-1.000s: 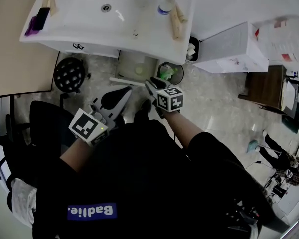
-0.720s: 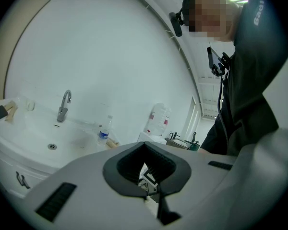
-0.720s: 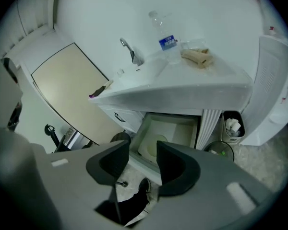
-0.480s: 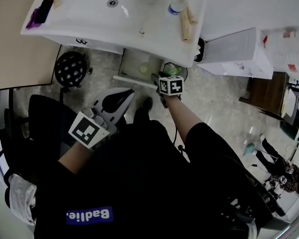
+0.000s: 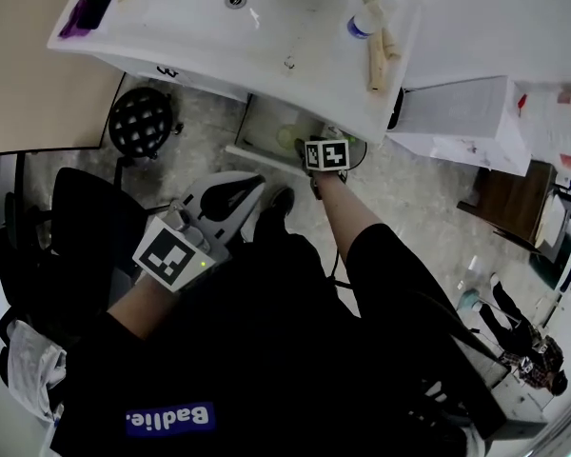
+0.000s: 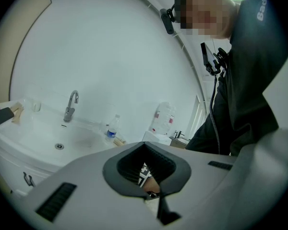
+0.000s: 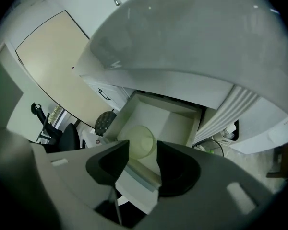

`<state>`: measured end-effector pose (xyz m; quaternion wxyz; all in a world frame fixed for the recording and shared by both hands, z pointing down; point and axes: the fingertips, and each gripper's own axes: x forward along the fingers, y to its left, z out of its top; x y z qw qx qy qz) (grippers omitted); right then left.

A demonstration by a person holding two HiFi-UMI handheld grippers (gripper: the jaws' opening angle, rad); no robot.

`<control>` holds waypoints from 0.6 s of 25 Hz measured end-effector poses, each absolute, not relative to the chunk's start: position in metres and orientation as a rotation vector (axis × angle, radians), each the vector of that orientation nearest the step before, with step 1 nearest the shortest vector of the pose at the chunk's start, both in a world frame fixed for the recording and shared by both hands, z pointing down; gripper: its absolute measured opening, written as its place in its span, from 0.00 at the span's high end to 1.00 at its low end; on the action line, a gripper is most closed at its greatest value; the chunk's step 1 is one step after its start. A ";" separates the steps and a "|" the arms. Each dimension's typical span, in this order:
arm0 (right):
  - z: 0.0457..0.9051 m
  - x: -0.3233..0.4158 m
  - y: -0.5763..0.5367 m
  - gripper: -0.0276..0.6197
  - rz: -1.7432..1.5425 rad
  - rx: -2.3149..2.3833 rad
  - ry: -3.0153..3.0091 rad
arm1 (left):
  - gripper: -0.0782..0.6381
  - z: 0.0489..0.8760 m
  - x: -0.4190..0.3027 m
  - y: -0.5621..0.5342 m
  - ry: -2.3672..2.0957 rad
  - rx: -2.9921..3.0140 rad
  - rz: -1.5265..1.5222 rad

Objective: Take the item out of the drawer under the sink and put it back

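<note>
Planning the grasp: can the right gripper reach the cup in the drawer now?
Probably yes: the drawer is open, the right gripper hangs over its front, jaws apart, cup straight ahead, unobstructed.

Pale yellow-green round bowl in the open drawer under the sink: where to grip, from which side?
Probably the rim, from above. The pale yellow-green round bowl sits low in the white open drawer, whose walls block any sideways approach. Put one jaw inside the rim, one outside; the open right gripper hovers over the drawer's front edge.
</note>
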<state>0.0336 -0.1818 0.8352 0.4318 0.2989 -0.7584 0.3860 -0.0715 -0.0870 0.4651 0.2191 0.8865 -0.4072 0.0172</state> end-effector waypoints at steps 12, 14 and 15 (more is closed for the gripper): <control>0.881 0.027 -0.194 0.72 0.826 0.700 -1.799 | 0.90 0.479 -0.080 -0.087 -1.158 2.406 0.079; 0.887 0.026 -0.195 0.73 0.810 0.693 -1.788 | 0.90 0.481 -0.079 -0.085 -1.158 2.403 0.091; 0.890 0.026 -0.195 0.73 0.803 0.689 -1.784 | 0.90 0.482 -0.079 -0.084 -1.157 2.402 0.098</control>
